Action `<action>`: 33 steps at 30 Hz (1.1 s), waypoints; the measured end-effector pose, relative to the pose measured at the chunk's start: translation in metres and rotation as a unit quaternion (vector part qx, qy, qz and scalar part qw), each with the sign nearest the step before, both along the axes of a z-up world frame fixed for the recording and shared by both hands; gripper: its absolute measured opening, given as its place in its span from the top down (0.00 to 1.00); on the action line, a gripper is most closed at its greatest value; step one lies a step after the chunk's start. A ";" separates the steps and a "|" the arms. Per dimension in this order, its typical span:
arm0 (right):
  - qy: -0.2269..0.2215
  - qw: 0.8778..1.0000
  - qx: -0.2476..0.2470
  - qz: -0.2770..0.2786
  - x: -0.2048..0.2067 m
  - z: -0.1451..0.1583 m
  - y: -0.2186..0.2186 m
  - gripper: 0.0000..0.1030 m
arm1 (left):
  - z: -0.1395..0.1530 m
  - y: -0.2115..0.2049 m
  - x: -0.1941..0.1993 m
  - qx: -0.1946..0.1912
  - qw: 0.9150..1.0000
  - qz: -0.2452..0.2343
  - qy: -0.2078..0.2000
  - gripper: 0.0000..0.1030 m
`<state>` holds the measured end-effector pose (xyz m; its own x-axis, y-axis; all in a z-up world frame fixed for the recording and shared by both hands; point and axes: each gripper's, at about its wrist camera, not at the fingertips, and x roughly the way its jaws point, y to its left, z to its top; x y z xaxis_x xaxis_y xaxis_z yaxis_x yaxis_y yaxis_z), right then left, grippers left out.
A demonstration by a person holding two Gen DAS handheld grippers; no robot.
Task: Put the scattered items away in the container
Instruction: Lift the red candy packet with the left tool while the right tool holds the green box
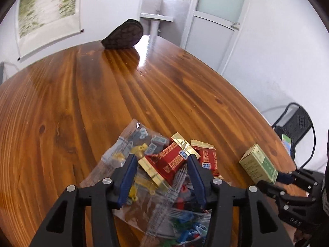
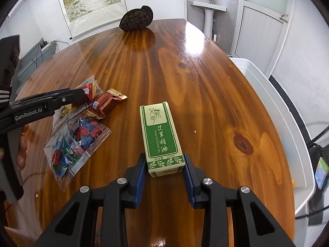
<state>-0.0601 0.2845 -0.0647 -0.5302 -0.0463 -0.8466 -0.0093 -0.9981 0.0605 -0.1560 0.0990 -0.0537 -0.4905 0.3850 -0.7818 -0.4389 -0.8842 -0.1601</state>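
A: The room was white-walled, with a scroll painting (image 2: 90, 2) and a glossy wooden desk (image 2: 185, 78). What was the right tool (image 2: 165, 165) doing?

B: Its blue pads sat on either side of the near end of the green essential-oil box (image 2: 160, 135), close against it or touching, but I could not tell whether it had clamped. The box lay flat near the desk's near edge, well apart from the white container (image 2: 273, 103) beyond the right edge.

A: And the left tool (image 1: 162, 164)?

B: Spread wide, holding nothing, poised over the red and gold sachets (image 1: 166, 160) toward the desk's left side. Under them lay clear bags of small bricks (image 1: 181, 220).

A: How would these handle?

B: The box looked light and stiff; I'd grip its long sides, gently, since thin card dents. The sachets seemed soft and slick; pinch a sealed edge. The crinkly bags would sag, so take a seam.

A: Anything else?

B: A brown patterned pouch (image 2: 136, 19) at the far edge.
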 end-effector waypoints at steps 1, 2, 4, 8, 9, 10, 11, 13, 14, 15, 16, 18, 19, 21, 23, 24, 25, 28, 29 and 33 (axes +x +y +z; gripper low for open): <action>0.000 1.000 0.002 0.000 0.000 0.000 -0.001 0.67 | 0.000 0.001 -0.001 0.002 1.000 -0.008 -0.001 0.50; 0.001 1.000 0.002 0.001 0.000 0.000 0.001 0.67 | 0.000 0.001 -0.001 0.001 1.000 -0.013 0.000 0.50; 0.002 1.000 0.004 0.000 -0.002 0.000 0.000 0.67 | 0.000 0.003 -0.002 0.000 1.000 -0.023 0.000 0.52; 0.004 1.000 0.008 0.000 -0.003 0.000 -0.004 0.67 | -0.001 0.008 0.008 -0.006 0.999 -0.054 -0.004 0.59; 0.004 1.000 0.008 0.000 -0.003 0.000 -0.004 0.67 | -0.002 0.010 0.012 -0.008 0.998 -0.062 -0.005 0.60; 0.004 1.000 0.008 -0.001 -0.003 0.000 -0.005 0.67 | -0.003 0.012 0.015 -0.011 0.998 -0.068 -0.004 0.61; 0.004 1.000 0.008 -0.001 -0.003 0.000 -0.005 0.67 | -0.005 0.015 0.018 -0.014 0.997 -0.071 -0.003 0.62; 0.004 1.000 0.009 -0.002 -0.003 0.001 -0.006 0.67 | -0.006 0.018 0.023 -0.019 0.997 -0.073 0.001 0.63; 0.004 1.000 0.009 -0.002 -0.001 0.001 -0.006 0.67 | -0.005 0.017 0.023 -0.018 0.998 -0.067 0.004 0.63; 0.004 1.000 0.008 -0.001 0.000 0.001 -0.007 0.67 | -0.003 0.015 0.021 -0.017 0.998 -0.055 0.005 0.63; 0.004 1.000 0.008 -0.002 0.001 0.001 -0.006 0.67 | -0.001 0.013 0.017 -0.016 0.999 -0.039 0.006 0.63; 0.004 1.000 0.008 -0.002 0.001 0.001 -0.004 0.67 | 0.002 0.008 0.009 -0.001 1.000 -0.020 -0.003 0.62; 0.004 1.000 0.008 -0.001 0.002 0.002 -0.003 0.67 | 0.003 0.006 0.006 0.008 1.000 -0.013 -0.009 0.62; 0.005 1.000 0.007 -0.001 0.001 0.001 -0.002 0.66 | 0.006 0.006 0.003 0.020 1.000 -0.011 -0.012 0.60; 0.005 1.000 0.004 -0.002 0.000 0.001 -0.001 0.66 | 0.009 0.011 0.004 0.021 1.000 -0.015 -0.010 0.57; 0.005 1.000 0.003 -0.004 0.000 0.001 0.000 0.66 | 0.009 0.014 0.004 0.018 1.000 -0.017 -0.009 0.57; 0.006 1.000 0.003 -0.004 0.000 0.001 0.001 0.66 | 0.008 0.017 0.003 0.011 1.000 -0.018 -0.008 0.57; 0.007 1.000 0.003 -0.004 0.000 0.001 0.001 0.66 | 0.001 0.023 0.000 -0.004 1.000 -0.012 -0.014 0.57; 0.007 1.000 0.003 -0.003 0.000 0.001 0.001 0.66 | -0.001 0.024 -0.002 -0.006 1.000 -0.007 -0.020 0.57; 0.008 1.000 0.008 -0.002 0.002 0.000 0.001 0.66 | -0.005 0.028 -0.003 -0.019 1.000 0.009 -0.016 0.64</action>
